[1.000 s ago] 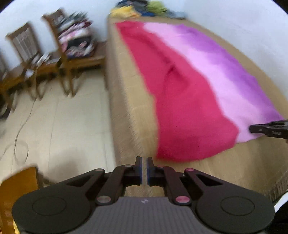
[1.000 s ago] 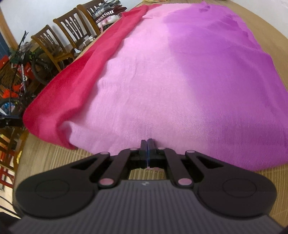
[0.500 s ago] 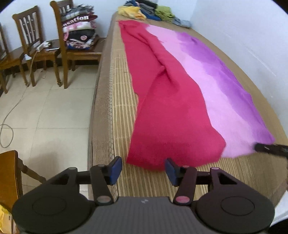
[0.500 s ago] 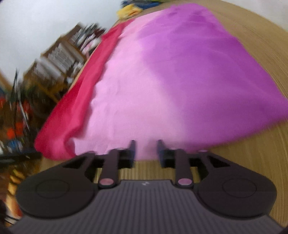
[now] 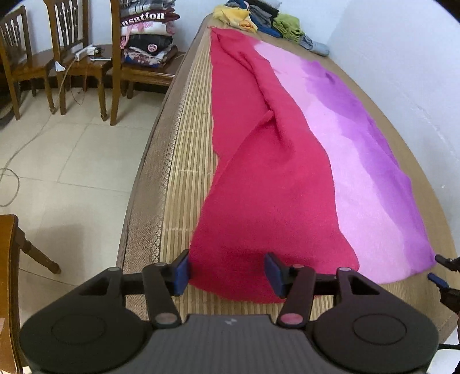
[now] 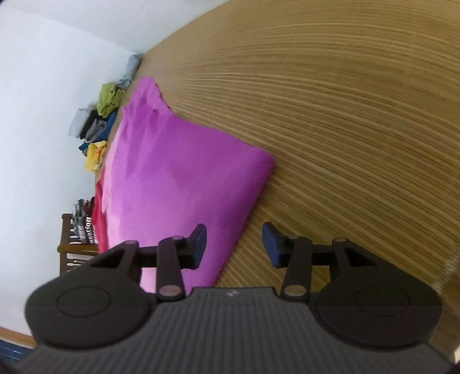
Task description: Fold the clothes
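Observation:
A long cloth [image 5: 287,172], red on the left, pink in the middle and purple on the right, lies spread along the bamboo mat [image 5: 184,143] of a bed. My left gripper [image 5: 227,273] stands open just above the cloth's near red corner, its pads apart from the fabric. My right gripper [image 6: 234,244] is rolled on its side over the near purple corner of the cloth [image 6: 178,178], its jaws opening. The cloth's edge lies under the gap, and no pad presses on it. In the left wrist view the right gripper [image 5: 438,269] shows at the right edge.
Loose clothes [image 5: 258,17] are heaped at the bed's far end, also seen as the pile [image 6: 100,123]. Left of the bed are wooden chairs, one with folded clothes [image 5: 146,37], a tiled floor [image 5: 72,172] with a cable, and a wooden seat [image 5: 5,273]. A white wall [image 5: 402,57] runs along the right.
Both grippers went from shut to open. The right gripper rolled sideways and swept along the near edge to the purple corner. The left gripper shifted slightly toward the red corner.

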Demonstrator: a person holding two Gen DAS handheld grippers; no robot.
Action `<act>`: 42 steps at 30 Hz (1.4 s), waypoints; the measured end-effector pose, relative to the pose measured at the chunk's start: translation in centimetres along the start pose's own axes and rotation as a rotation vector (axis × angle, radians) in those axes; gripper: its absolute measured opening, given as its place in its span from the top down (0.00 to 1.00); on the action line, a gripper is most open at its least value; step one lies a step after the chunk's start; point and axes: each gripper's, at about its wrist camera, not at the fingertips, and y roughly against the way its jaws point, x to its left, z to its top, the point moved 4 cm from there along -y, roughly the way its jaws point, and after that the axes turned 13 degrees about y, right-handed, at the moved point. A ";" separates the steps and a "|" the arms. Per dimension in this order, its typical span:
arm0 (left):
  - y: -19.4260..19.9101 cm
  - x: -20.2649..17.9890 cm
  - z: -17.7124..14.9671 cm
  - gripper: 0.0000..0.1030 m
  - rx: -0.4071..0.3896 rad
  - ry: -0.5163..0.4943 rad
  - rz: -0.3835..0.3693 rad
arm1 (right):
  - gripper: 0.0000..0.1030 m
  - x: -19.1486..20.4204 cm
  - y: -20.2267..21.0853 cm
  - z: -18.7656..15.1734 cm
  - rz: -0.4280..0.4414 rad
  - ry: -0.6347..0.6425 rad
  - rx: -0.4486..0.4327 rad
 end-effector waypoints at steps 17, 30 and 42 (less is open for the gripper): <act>0.4 -1.6 0.1 0.97 -0.085 0.106 0.102 | 0.94 1.3 -2.6 3.3 -0.032 0.169 -0.061; 9.6 -2.0 -1.9 0.97 -0.157 0.070 0.215 | 0.95 2.0 9.9 9.3 -0.204 0.499 -0.247; 5.7 -1.7 -9.8 0.95 0.063 -0.018 0.373 | 0.92 -5.3 4.8 4.6 -0.518 0.587 0.023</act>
